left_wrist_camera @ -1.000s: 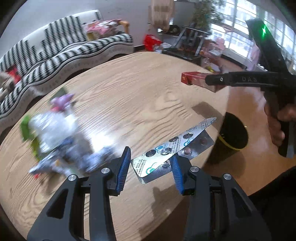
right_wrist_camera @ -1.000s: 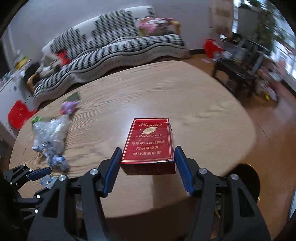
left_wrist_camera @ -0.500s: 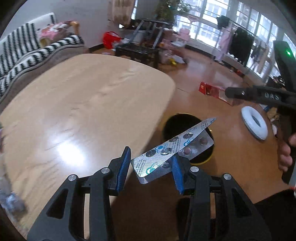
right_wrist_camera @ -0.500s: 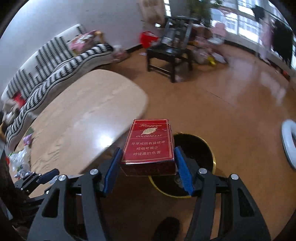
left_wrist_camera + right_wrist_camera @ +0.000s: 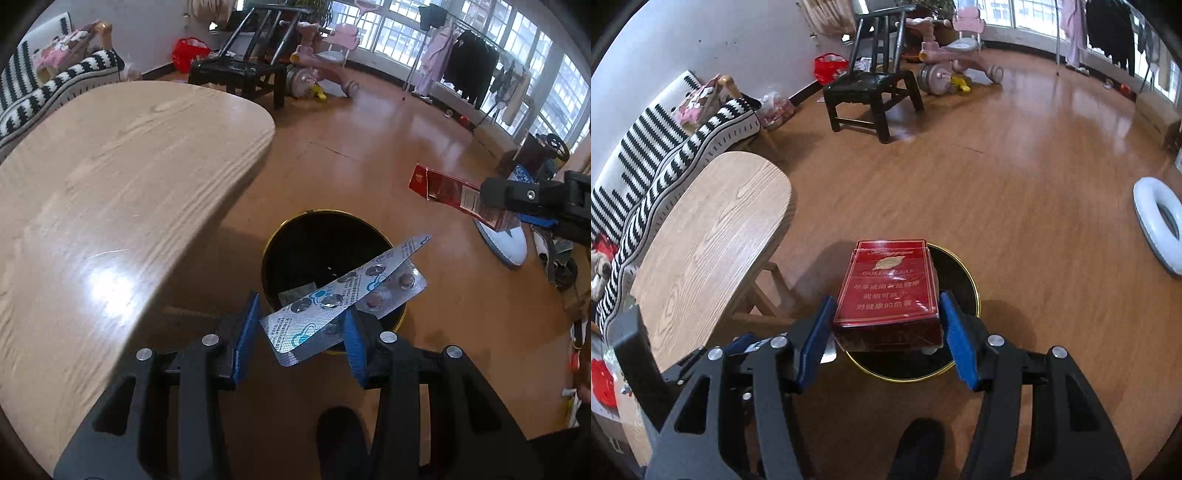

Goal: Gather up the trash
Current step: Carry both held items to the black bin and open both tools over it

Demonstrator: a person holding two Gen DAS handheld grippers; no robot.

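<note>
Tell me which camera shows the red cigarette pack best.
The right wrist view: the red cigarette pack lies face-up between the right gripper jaws, its printed front readable, over the black bin. The left wrist view shows only its thin edge, far off to the right.

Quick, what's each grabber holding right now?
Left gripper: shut on the silver foil pill blister sheets.
Right gripper: shut on the red cardboard cigarette pack.
</note>
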